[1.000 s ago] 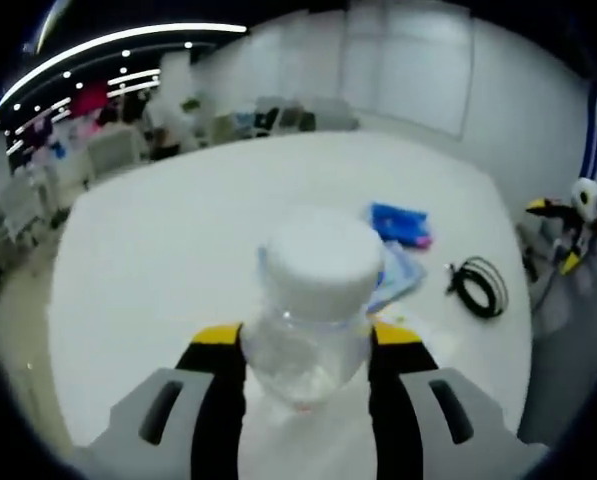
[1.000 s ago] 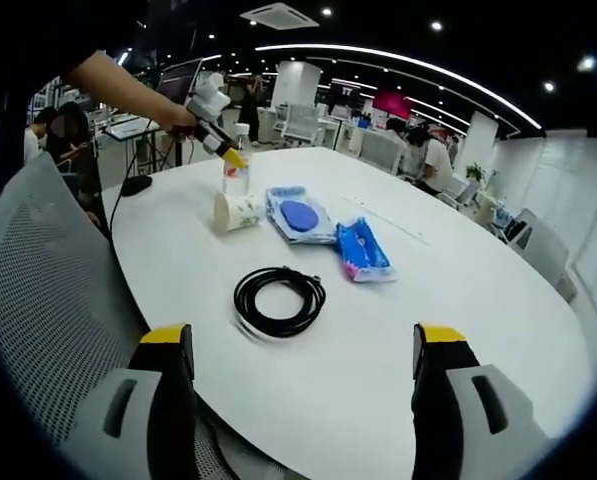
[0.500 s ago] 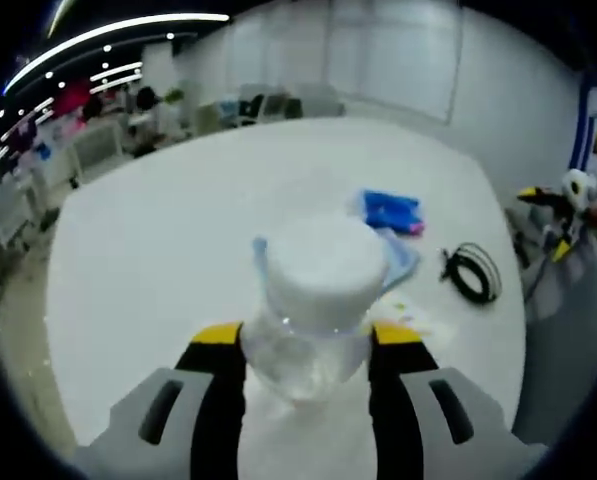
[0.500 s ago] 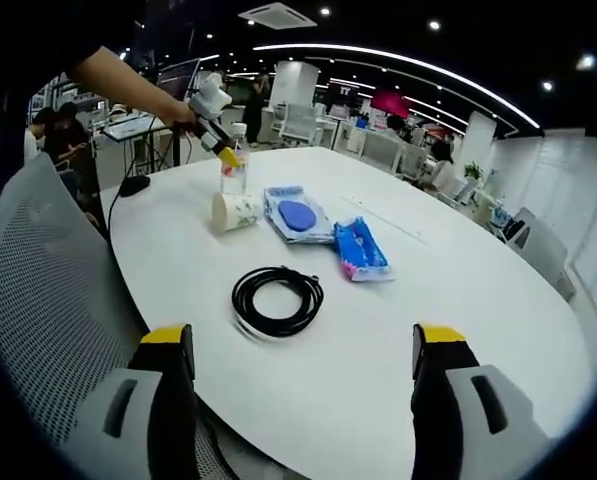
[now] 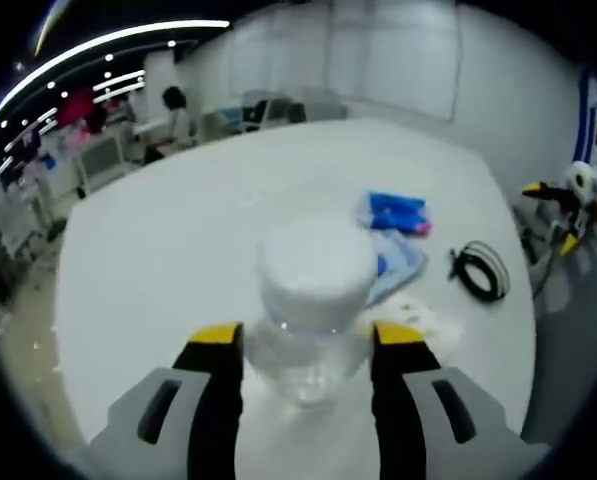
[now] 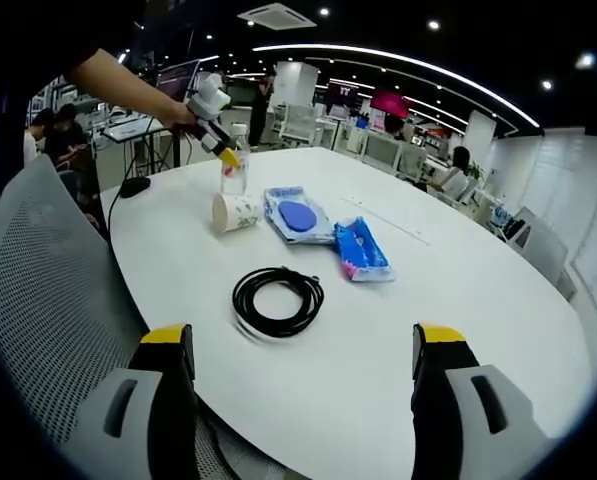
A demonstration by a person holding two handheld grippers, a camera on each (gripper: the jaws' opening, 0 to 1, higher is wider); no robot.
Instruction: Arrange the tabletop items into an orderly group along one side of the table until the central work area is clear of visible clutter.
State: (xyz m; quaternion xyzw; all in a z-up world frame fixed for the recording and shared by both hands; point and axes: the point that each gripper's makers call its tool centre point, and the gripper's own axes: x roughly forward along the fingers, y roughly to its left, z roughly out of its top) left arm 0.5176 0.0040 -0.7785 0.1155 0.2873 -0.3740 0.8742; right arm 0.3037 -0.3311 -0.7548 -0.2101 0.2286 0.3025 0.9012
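Note:
My left gripper [image 5: 306,345] is shut on a clear plastic bottle [image 5: 310,300] with a white cap, held upright between its yellow-tipped jaws. In the right gripper view the same bottle [image 6: 234,175] is just behind a paper cup [image 6: 236,211] lying on its side, with the left gripper [image 6: 228,158] on it. A clear pouch with a blue item [image 6: 296,215], a blue packet [image 6: 361,250] and a coiled black cable [image 6: 278,300] lie on the white table [image 6: 458,300]. My right gripper [image 6: 302,340] is open over the near edge, holding nothing.
A grey mesh chair [image 6: 48,290] stands at the table's left edge in the right gripper view. A person's arm [image 6: 123,82] reaches in to the left gripper. Office chairs and desks line the room behind. The table's far half is bare [image 5: 178,230].
The left gripper keeps its hold on the bottle; its view has shifted only slightly. The right gripper and the items on the table have stayed put.

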